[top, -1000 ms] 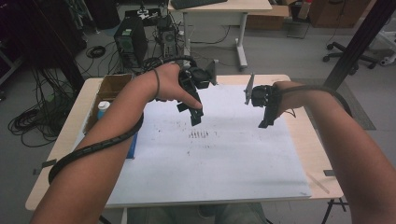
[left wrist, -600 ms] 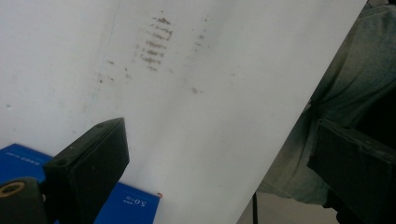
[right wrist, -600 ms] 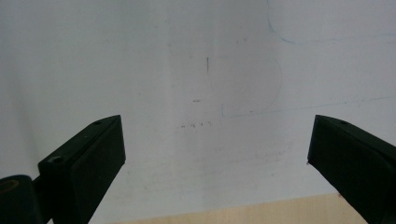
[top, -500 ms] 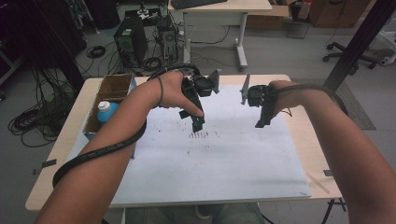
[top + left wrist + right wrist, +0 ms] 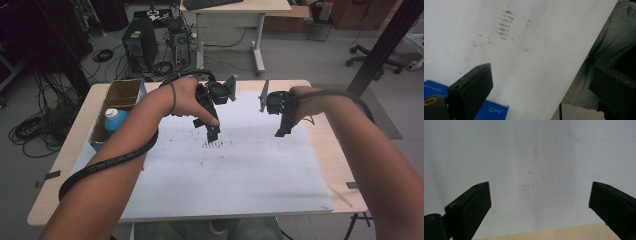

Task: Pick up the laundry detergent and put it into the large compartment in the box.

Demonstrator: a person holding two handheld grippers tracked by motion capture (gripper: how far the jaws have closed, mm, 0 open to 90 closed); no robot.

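1. White sheet (image 5: 240, 175) covers most of the wooden table (image 5: 75, 165) in the high view; both grippers hang above its upper middle, jaws pointing down at it, neither holding anything.
2. The left gripper (image 5: 212, 132) sits just left of centre frame, its tip right over a patch of dark smudges (image 5: 212, 145) on the sheet. In the left gripper view the jaws stand wide apart and bare, and the smudges (image 5: 504, 23) lie in the upper middle of the frame, well beyond the black pads (image 5: 474, 85), not between them.
3. The right gripper (image 5: 282, 127) hangs right of centre frame, apart from the left one. Its own view shows the jaws spread wide with plain sheet (image 5: 534, 170) and faint pencil lines between them, and a strip of wood along the bottom edge.
4. At the left edge of the table an open cardboard box (image 5: 122, 95) holds a white bottle with a blue cap (image 5: 114, 120); it is the nearest thing to grasp, and lies well left of both grippers, untouched.
5. My reading: both grippers are held raised and spread, ready for a pick not yet begun.
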